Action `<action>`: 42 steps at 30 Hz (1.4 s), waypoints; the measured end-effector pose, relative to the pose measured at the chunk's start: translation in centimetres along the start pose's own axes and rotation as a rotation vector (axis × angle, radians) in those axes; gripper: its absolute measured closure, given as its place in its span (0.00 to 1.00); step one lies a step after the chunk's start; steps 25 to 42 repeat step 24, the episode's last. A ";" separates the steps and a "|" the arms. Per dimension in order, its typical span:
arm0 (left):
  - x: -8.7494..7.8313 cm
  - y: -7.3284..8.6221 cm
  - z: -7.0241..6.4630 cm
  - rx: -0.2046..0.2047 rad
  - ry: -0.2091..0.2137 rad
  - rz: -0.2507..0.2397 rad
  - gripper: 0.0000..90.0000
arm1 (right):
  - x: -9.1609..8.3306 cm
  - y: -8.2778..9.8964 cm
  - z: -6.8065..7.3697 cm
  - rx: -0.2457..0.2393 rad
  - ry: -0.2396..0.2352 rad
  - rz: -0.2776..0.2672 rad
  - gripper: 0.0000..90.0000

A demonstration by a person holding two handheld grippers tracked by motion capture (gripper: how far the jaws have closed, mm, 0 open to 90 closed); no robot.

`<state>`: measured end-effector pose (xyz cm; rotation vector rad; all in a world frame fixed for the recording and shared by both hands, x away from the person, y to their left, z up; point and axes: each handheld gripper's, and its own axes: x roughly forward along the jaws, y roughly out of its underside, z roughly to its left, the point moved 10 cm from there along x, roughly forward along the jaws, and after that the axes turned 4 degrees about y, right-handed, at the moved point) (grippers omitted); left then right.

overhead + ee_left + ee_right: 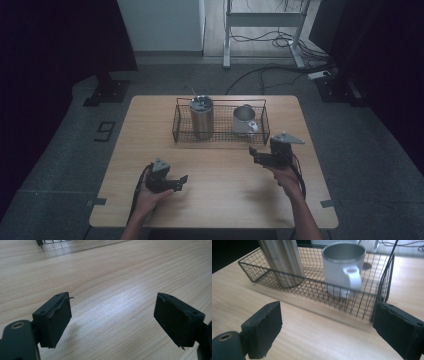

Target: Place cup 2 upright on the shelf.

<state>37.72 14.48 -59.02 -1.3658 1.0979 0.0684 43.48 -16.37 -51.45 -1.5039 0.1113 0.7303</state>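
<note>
Matt wooden table (215, 200), black wire basket (372, 302), brushed metal tumbler (284, 257), glossy white mug (342, 272)

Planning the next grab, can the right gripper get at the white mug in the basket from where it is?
Probably yes. The right gripper is open, facing the mug, whose handle points toward it. The basket wall stands between, so it should come over the top.

high view: above, looking down | gripper views: low, close | shared: basket (220, 137) (312, 290)

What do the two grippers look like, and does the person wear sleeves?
Both the left gripper and the right gripper are black, each with two flat, worn black pads, a grey three-cornered plate on top and a trailing black cable. The forearms are bare, without sleeves.
</note>
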 end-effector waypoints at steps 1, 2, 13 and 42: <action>0.0 0.0 0.0 0.002 0.001 0.000 0.16 | -0.2 0.5 -0.1 0.002 0.005 -0.001 0.10; 0.1 0.0 -0.1 0.003 0.002 0.001 0.16 | -0.3 0.9 -0.1 0.009 0.006 -0.003 0.10; 0.3 0.3 -0.1 0.013 -0.006 0.017 0.16 | -1.2 6.0 -0.9 -0.001 0.045 0.060 0.12; 0.7 0.6 -0.1 0.022 -0.021 0.032 0.16 | -0.6 7.8 -1.4 0.036 0.035 0.071 0.13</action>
